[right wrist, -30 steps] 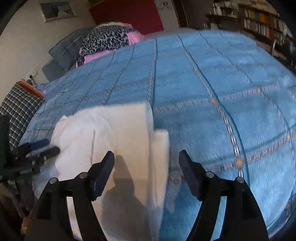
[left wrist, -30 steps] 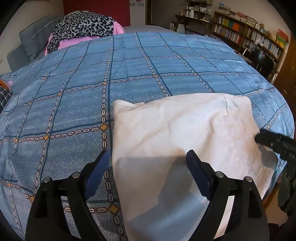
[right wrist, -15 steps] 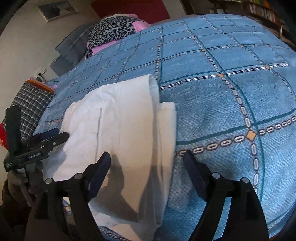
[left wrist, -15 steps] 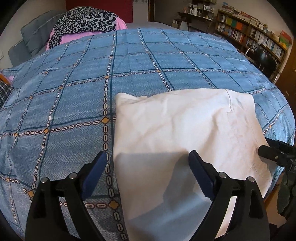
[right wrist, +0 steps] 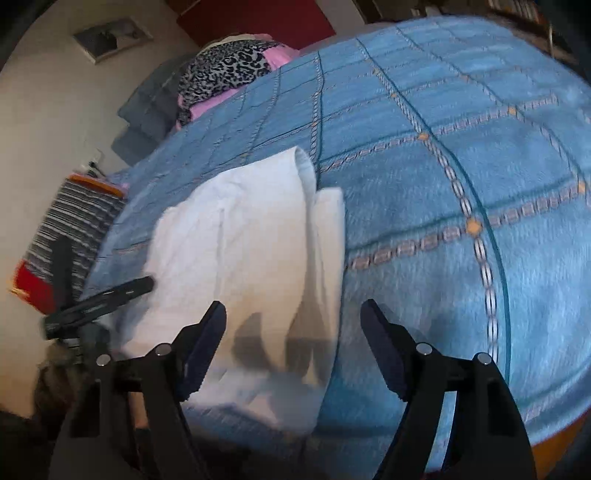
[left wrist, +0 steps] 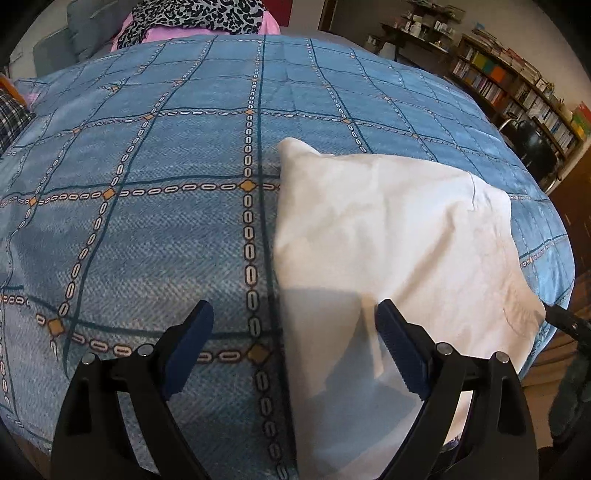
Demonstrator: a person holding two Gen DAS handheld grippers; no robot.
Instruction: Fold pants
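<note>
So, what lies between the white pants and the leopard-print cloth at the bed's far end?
Only bare blue bedspread between white pants and leopard-print cloth, seen in the left wrist view.

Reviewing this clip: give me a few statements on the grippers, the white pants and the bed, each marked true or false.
1. The left gripper is open and holds nothing. True.
2. The right gripper is clamped on the white pants. False: its jaws are spread, with no cloth between them.
3. The pants lie folded on the blue bedspread. True.
4. The pants hang fully off the bed. False: most of the cloth rests on top, near the edge.
5. A leopard-print cloth lies at the far end of the bed. True.
6. The bedspread is plain red. False: it is blue with a chain-pattern grid.
</note>
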